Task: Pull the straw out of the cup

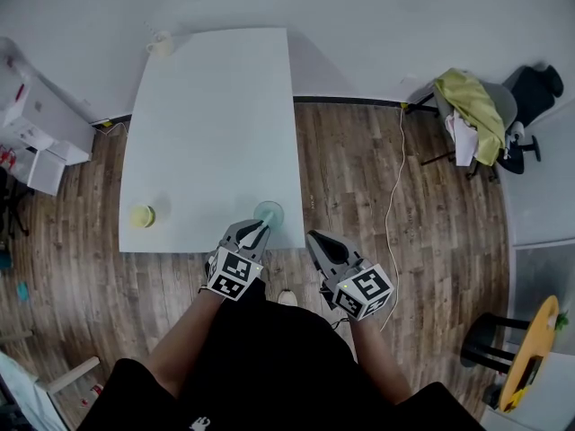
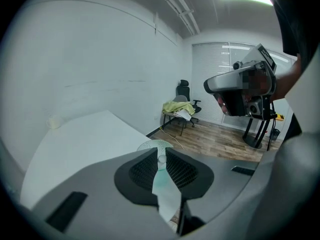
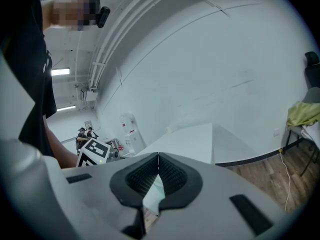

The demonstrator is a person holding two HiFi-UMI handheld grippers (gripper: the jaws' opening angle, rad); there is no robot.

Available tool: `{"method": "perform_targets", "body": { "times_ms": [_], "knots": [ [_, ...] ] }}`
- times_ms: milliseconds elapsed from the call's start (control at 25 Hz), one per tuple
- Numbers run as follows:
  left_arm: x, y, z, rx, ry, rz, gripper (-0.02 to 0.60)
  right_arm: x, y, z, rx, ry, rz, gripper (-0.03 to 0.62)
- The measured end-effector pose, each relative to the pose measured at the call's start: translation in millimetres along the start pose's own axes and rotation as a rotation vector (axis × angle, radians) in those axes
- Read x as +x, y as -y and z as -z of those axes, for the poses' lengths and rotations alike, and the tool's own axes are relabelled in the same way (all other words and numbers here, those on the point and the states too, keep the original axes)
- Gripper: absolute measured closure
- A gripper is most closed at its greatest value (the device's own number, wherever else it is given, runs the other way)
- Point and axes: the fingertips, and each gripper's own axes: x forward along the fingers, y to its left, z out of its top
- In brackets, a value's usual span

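Observation:
A clear cup with a pale green lid [image 1: 269,211] stands at the front edge of the white table [image 1: 216,106], near its right corner. My left gripper [image 1: 259,227] reaches over the edge to the cup's top. In the left gripper view the lid [image 2: 156,145] shows just past the jaws, and the short white straw [image 2: 161,158] stands between the pads, which press on it from both sides. My right gripper [image 1: 315,239] hangs off the table to the right of the cup, shut with nothing in it; in its own view the tips [image 3: 158,156] meet.
A yellowish cup [image 1: 142,215] sits near the table's front left corner and another cup [image 1: 160,43] at the far left corner. A chair draped in yellow-green cloth [image 1: 472,106] and a floor cable [image 1: 395,187] lie right; a white cabinet [image 1: 36,124] stands left.

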Motion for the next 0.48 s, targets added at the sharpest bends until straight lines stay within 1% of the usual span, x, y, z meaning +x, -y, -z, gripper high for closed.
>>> {"method": "perform_targets", "body": {
  "times_ms": [160,480],
  "knots": [
    [-1,-4,-2,-0.031,0.006,-0.011,0.522,2,-5,2,-0.004,-0.008,-0.023,0.572],
    [-12,-7,-17,-0.05,0.045,-0.049,0.523,-4,-8,0,-0.008,0.002,-0.054,0.572]
  ]
}}
